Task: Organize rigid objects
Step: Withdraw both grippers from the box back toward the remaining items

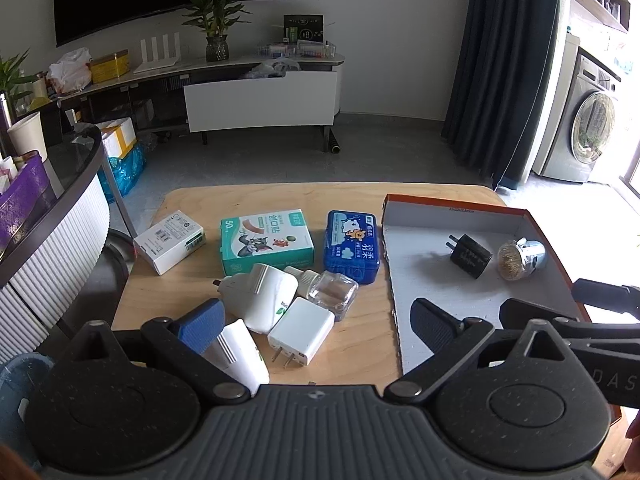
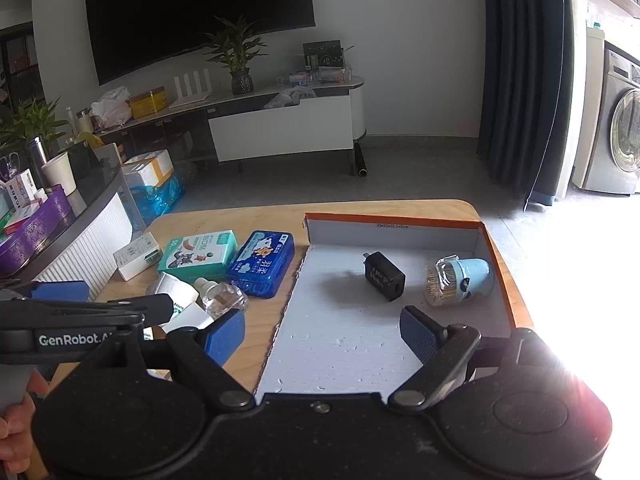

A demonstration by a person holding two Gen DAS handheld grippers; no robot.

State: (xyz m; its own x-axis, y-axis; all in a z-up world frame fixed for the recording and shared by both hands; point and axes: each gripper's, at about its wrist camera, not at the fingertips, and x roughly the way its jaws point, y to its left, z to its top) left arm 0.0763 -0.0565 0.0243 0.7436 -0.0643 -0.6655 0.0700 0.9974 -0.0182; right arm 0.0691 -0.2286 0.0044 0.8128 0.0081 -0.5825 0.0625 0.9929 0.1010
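Note:
An orange-rimmed cardboard tray [image 1: 448,204] [image 2: 392,222] lies on the right of the wooden table and holds a black charger [image 1: 470,256] [image 2: 384,276] and a toothpick holder [image 1: 520,260] [image 2: 458,280]. Left of it lie a blue box [image 1: 352,248] [image 2: 262,264], a green box [image 1: 266,240] [image 2: 198,254], a white box [image 1: 170,242] [image 2: 138,256], a clear bottle [image 1: 330,290] [image 2: 222,296], white plug-in devices [image 1: 264,296] and a white charger [image 1: 300,332]. My left gripper [image 1: 316,324] is open above the white charger. My right gripper [image 2: 322,334] is open above the tray floor.
A curved ribbed counter [image 1: 52,240] with a purple box stands left of the table [image 1: 256,196]. A TV cabinet [image 1: 260,100] stands on the far floor. A washing machine [image 1: 588,128] and dark curtain [image 1: 504,72] are at the right.

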